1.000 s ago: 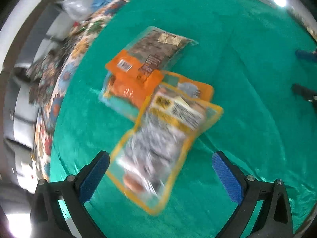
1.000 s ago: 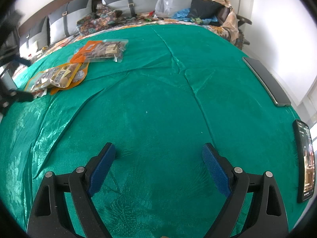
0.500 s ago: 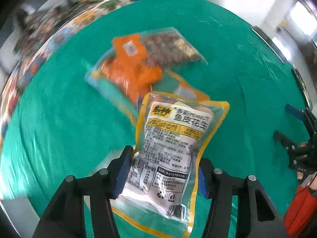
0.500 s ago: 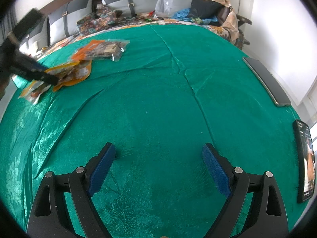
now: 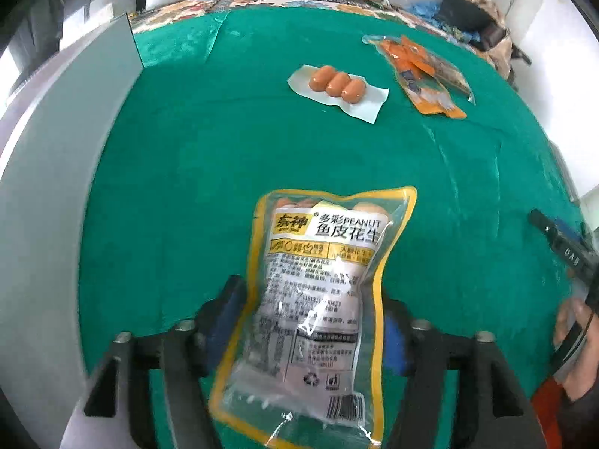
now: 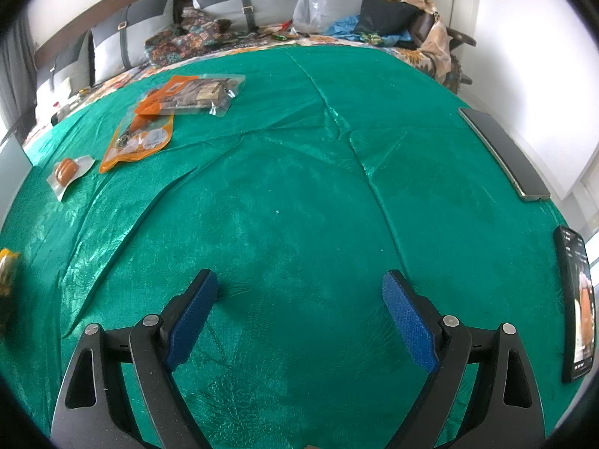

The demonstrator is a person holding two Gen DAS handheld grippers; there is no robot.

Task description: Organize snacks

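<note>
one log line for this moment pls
left gripper: shut on peanut bag | right gripper: open, nothing held

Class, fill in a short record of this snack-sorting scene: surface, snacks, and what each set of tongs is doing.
surface: green cloth
held snack: peanut bag, between the left tongs, jaws just reopened partly around it
sausage pack: flat on the cloth, apart
orange pouches: overlapping, far side
right tongs: open, empty, over bare cloth

The right gripper, fingers spread wide, hovers over bare green cloth.
</note>
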